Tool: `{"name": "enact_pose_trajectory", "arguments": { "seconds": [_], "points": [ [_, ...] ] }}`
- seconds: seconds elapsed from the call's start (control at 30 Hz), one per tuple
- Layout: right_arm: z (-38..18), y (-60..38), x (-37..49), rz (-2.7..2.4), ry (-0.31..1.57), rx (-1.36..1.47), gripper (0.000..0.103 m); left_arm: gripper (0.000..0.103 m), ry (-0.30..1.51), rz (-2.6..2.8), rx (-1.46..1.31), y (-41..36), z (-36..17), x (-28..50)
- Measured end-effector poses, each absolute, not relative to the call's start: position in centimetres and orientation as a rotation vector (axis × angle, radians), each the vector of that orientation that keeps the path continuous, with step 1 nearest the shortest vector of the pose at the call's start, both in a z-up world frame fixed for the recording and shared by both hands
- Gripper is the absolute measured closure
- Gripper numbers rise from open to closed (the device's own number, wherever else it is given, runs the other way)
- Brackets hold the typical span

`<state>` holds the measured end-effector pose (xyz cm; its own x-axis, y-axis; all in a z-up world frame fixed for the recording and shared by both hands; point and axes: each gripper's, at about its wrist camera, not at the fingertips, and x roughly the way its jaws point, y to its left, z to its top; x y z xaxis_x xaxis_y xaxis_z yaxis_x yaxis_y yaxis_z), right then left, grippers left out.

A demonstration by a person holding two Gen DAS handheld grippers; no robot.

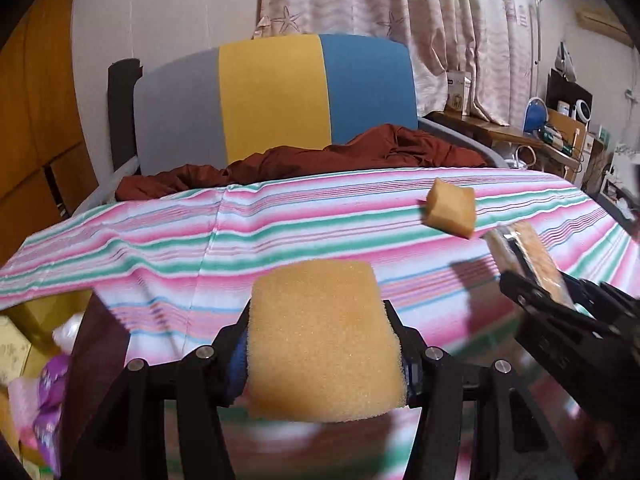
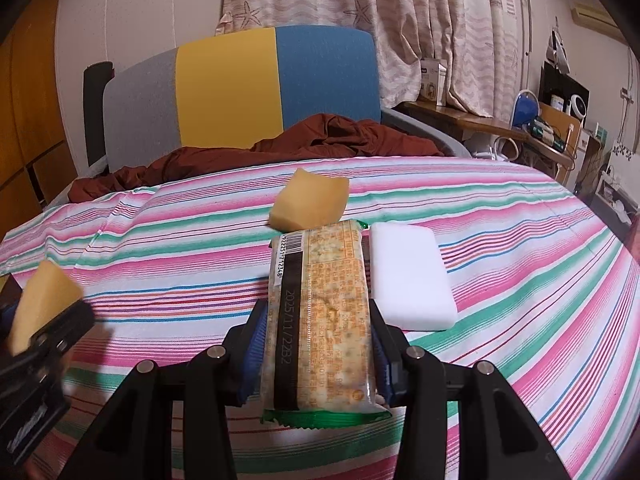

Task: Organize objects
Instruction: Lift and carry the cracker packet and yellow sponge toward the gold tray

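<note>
- My left gripper (image 1: 324,344) is clamped on a yellow sponge block (image 1: 324,340), one blue pad pressed into each side, so the foam bulges a little above the fingers; it sits clear of the striped cloth (image 1: 200,248), ready to be carried.
- My right gripper (image 2: 318,344) pinches a cracker packet (image 2: 320,312) across its narrow width, with the long axis pointing straight ahead of the tongs, probably so I can lay it down parallel to something.
- Just right of the packet, lying flat on the cloth, is a white sponge (image 2: 408,276) (the two look close enough to touch, though I cannot be sure).
- Ahead of the packet's far end rests a second yellow sponge (image 2: 308,204), tilted on an edge.
- I judge the sorting is midway: two items down, two in hand.
</note>
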<state>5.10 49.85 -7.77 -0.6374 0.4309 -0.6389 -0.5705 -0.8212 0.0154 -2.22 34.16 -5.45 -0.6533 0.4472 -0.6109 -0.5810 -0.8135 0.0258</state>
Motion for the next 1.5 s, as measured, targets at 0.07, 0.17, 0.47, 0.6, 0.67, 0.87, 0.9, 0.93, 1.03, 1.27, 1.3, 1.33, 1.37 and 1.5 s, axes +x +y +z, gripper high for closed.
{"name": "enact_pose_trajectory", "arguments": {
  "seconds": [0.07,0.17,0.47,0.6,0.67,0.87,0.9,0.93,1.03,1.27,1.3,1.33,1.37,1.5],
  "points": [
    [-7.7,49.6,5.0,2.413,0.273,-0.861,0.057,0.046,0.286,2.402,-0.816,33.3,-5.3,-1.3],
    [-7.6,49.3,5.0,2.416,0.253,-0.858,0.057,0.046,0.289,2.378,-0.816,32.1,-5.1,0.2],
    [-7.4,48.7,4.7,2.419,0.200,-0.863,0.058,0.046,0.185,2.387,-0.806,25.7,-2.7,2.7],
    [-7.3,48.5,4.8,2.428,0.192,-0.850,0.057,0.046,0.114,2.445,-0.832,21.9,-1.5,2.2],
    [-7.3,48.5,4.9,2.433,0.193,-0.845,0.058,0.046,0.083,2.481,-0.851,19.9,-1.1,1.5],
    [-7.3,48.4,4.7,2.426,0.171,-0.860,0.058,0.045,-0.011,2.581,-0.914,14.5,-0.3,-1.5],
    [-7.3,48.4,4.6,2.425,0.163,-0.860,0.058,0.045,-0.016,2.595,-0.919,13.8,-0.2,-2.0],
    [-7.3,48.2,4.6,2.423,0.154,-0.861,0.057,0.045,-0.033,2.614,-0.936,12.9,-0.2,-3.0],
    [-7.3,48.0,4.6,2.424,0.131,-0.863,0.057,0.045,-0.055,2.630,-1.011,11.3,-0.6,-5.5],
    [-7.2,47.1,4.4,2.438,0.077,-0.867,0.058,0.045,-0.099,2.648,-1.194,9.1,-2.1,-10.9],
    [-7.2,47.0,4.4,2.447,0.075,-0.869,0.058,0.045,-0.116,2.654,-1.207,8.7,-2.3,-11.6],
    [-7.2,46.9,4.4,2.459,0.075,-0.875,0.057,0.045,-0.122,2.650,-1.216,8.7,-2.4,-11.9],
    [-7.2,46.9,4.3,2.466,0.075,-0.884,0.057,0.045,-0.127,2.646,-1.231,8.7,-2.5,-12.5],
    [-7.3,46.8,4.1,2.465,0.070,-0.902,0.058,0.044,-0.212,2.608,-1.295,8.2,-3.4,-14.1]
  ]
}}
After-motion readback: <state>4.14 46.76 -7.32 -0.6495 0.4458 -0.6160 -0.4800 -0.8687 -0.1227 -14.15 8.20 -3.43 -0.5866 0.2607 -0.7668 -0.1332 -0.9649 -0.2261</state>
